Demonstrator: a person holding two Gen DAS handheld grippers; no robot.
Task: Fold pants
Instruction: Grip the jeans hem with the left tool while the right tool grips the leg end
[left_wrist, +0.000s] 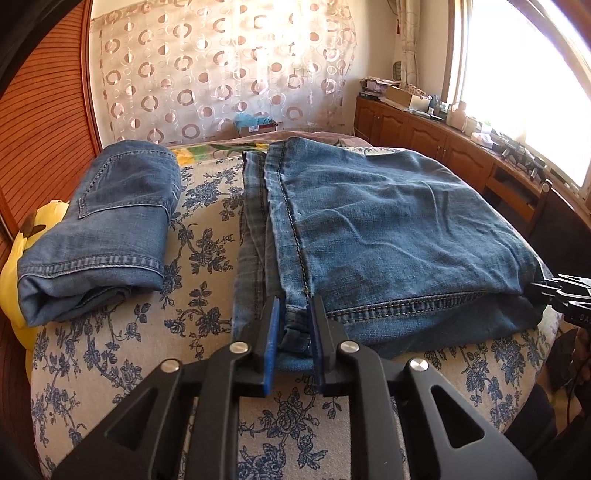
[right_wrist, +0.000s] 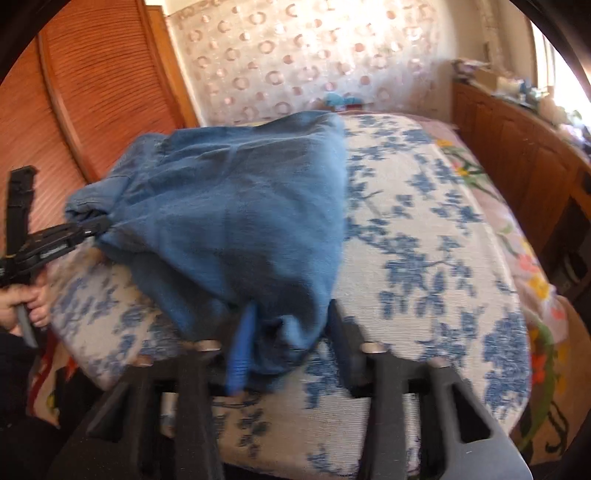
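Observation:
Blue denim pants (left_wrist: 388, 225) lie folded on a floral cushion (left_wrist: 207, 221). My left gripper (left_wrist: 295, 317) is shut on the near hem corner of the pants. The right gripper shows at the right edge of the left wrist view (left_wrist: 546, 291), at the pants' other near corner. In the blurred right wrist view my right gripper (right_wrist: 288, 332) has the pants (right_wrist: 240, 206) bunched between its blue-padded fingers (right_wrist: 242, 350), with the jaws still somewhat apart. The left gripper (right_wrist: 85, 229) shows there at the far left, gripping the pants' edge.
A second pair of jeans (left_wrist: 99, 236) lies folded on the cushion's left, over a yellow plush (left_wrist: 22, 258). A wooden louvred door (left_wrist: 44, 147) stands left. Wooden cabinets (left_wrist: 443, 147) with clutter run along the right under a bright window.

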